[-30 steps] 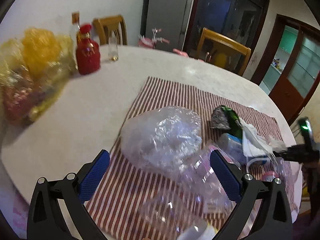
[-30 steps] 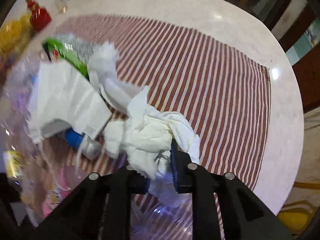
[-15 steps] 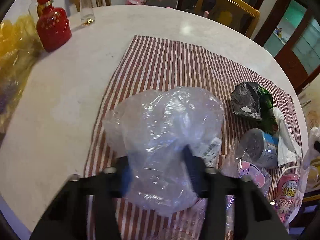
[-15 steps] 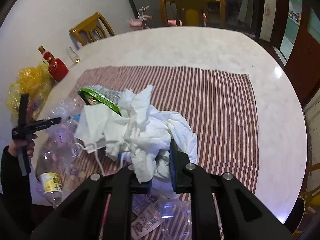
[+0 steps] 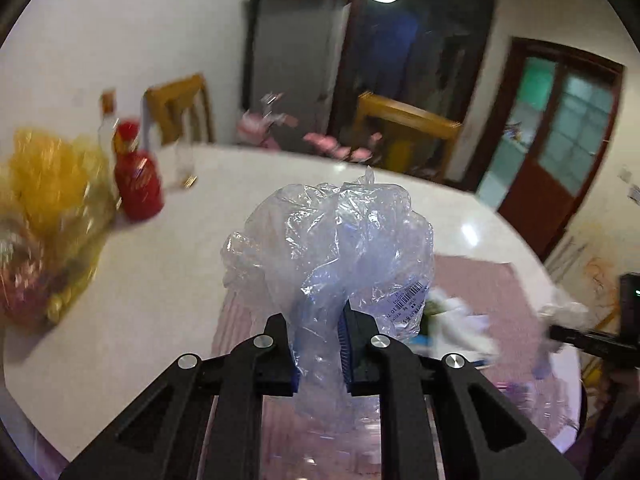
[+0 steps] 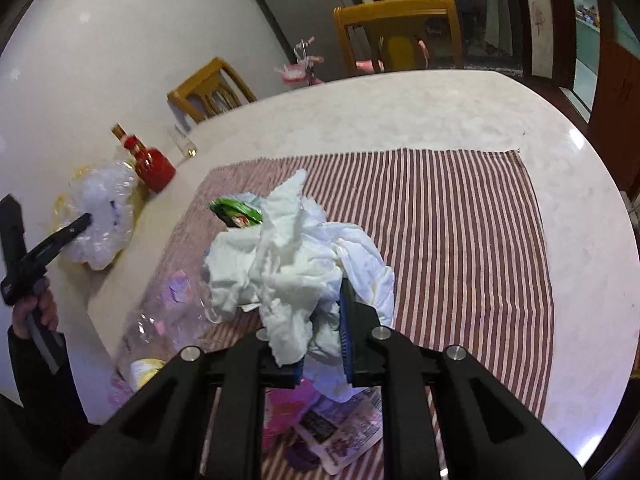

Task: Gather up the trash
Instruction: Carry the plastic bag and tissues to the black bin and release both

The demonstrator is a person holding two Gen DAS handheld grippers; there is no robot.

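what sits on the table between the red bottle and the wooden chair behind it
A small clear drinking glass stands on the bare table between the red bottle and the wooden chair, clearest in the right wrist view.

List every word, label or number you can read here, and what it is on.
None reads clearly.
Barcode sticker on the crumpled clear plastic bag: digits too small.
Printed paper wrapper on the striped cloth: blurred.
Green snack packet: print unreadable.
Red bottle: no legible label.

Glossy crinkled plastic bag [image 5: 332,248], wooden chair [image 6: 396,32]
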